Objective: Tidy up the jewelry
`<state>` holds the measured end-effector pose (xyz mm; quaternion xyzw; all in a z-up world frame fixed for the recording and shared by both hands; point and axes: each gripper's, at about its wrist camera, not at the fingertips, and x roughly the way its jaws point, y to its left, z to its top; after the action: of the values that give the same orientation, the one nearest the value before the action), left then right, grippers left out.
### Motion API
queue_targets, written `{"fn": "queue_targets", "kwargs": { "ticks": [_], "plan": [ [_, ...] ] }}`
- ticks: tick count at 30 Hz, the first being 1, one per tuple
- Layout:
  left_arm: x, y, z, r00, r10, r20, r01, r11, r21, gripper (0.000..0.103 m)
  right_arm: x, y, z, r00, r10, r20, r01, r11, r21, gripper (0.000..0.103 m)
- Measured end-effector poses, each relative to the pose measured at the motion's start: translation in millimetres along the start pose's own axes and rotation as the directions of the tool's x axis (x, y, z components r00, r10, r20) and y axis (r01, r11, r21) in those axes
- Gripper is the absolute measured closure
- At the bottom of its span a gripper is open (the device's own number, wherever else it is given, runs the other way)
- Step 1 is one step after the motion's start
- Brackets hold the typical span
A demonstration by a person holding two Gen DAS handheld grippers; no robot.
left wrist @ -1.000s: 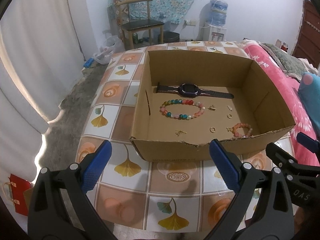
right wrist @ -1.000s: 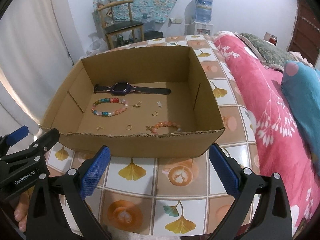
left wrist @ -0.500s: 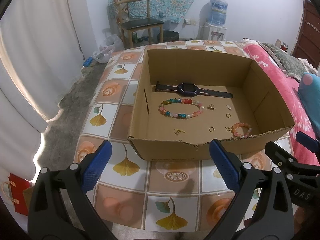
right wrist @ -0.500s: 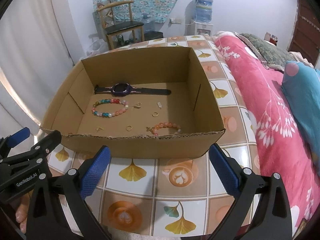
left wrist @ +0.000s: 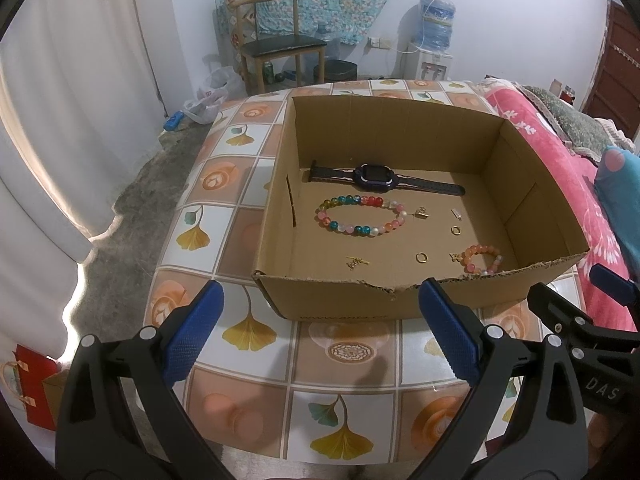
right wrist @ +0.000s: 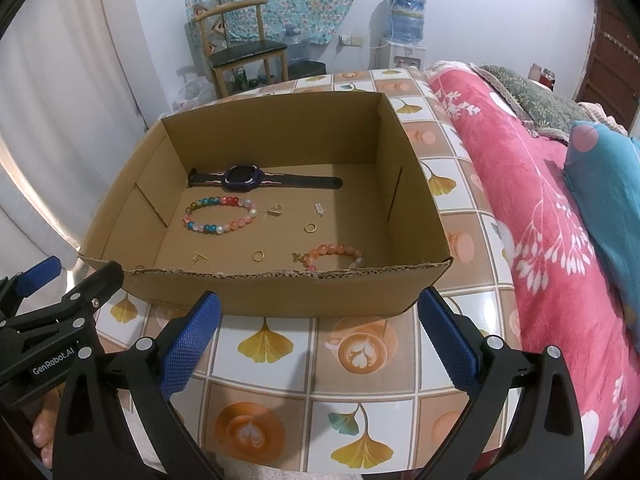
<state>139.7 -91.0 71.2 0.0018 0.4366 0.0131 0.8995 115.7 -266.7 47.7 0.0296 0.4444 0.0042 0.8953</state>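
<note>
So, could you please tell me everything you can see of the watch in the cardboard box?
The watch lies flat on the floor of the cardboard box, near its far wall, strap stretched out straight. Its dark, squarish case has a purple rim and dark screen; the strap looks like dark rubber with pale markings beside the case. Nothing touches it; the multicoloured bead bracelet lies just in front, apart.

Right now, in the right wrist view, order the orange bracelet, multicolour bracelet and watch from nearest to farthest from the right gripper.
1. Orange bracelet, by the box's near wall, right of centre.
2. Multicolour bracelet, mid-floor, to the left.
3. Watch, farthest, along the back.
The right gripper hovers outside the box, jaws open.
</note>
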Motion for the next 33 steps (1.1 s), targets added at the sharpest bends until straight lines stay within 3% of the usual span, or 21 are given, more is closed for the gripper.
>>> {"fn": "queue_targets", "kwargs": {
  "ticks": [33],
  "plan": [
    [1.2,0.0,0.5,1.000,0.001,0.000,-0.001,1.000,0.001,0.008,2.1,0.0,-0.7,1.000,0.002,-0.004,-0.002,1.000,0.003,0.007]
  ]
}}
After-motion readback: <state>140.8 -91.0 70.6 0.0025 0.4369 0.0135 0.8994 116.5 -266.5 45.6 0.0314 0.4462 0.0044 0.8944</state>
